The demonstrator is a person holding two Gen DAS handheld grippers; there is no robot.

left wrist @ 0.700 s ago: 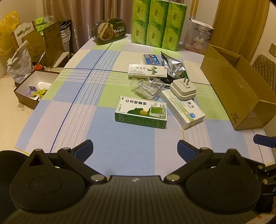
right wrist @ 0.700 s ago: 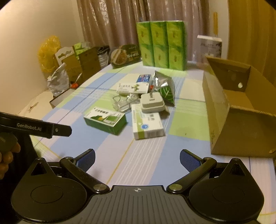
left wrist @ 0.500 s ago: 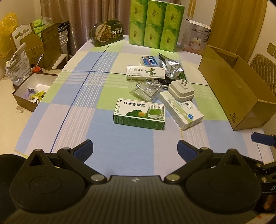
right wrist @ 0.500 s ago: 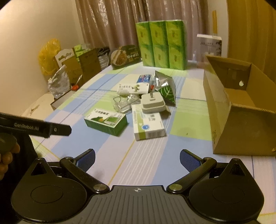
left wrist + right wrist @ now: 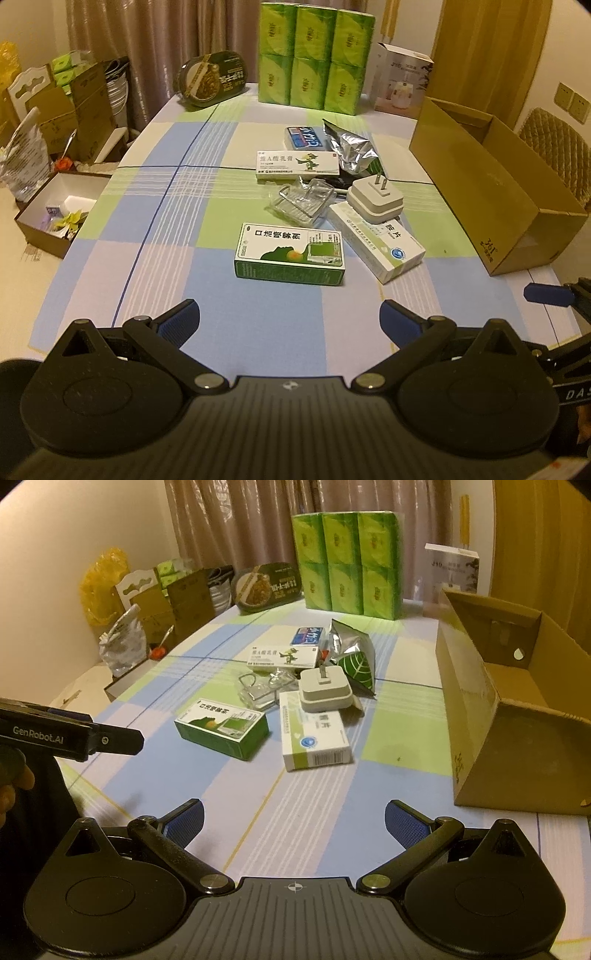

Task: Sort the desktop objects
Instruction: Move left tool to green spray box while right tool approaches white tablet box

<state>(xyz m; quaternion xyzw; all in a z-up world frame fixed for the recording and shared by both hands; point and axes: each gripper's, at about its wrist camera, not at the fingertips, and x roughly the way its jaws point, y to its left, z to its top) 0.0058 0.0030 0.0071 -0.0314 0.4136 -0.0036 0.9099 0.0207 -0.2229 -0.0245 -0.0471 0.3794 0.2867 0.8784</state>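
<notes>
A pile of small objects lies mid-table: a green medicine box (image 5: pixel 290 254) (image 5: pixel 221 727), a white-and-green box (image 5: pixel 376 242) (image 5: pixel 314 738) with a white plug adapter (image 5: pixel 375 197) (image 5: pixel 325 690) resting on it, a clear plastic tray (image 5: pixel 301 203) (image 5: pixel 260 688), a long white box (image 5: pixel 297 164) (image 5: pixel 282 656), a blue box (image 5: pixel 304 137) (image 5: pixel 306 636) and a silver foil bag (image 5: pixel 352 151) (image 5: pixel 351 653). An open cardboard box (image 5: pixel 491 195) (image 5: pixel 509 716) stands at the right. My left gripper (image 5: pixel 290 317) and right gripper (image 5: pixel 293 821) hover open and empty above the near table edge.
Green tissue packs (image 5: pixel 314 55) (image 5: pixel 345 561), a dark oval tin (image 5: pixel 214 81) (image 5: pixel 267 587) and a white carton (image 5: pixel 402 81) (image 5: pixel 452 568) line the far edge. Cardboard boxes and bags (image 5: pixel 55 122) crowd the floor at the left. A checked cloth (image 5: pixel 166 236) covers the table.
Both views have drawn slightly nearer to the pile; the objects sit a little lower and larger in frame. The jaws stay wide apart.
</notes>
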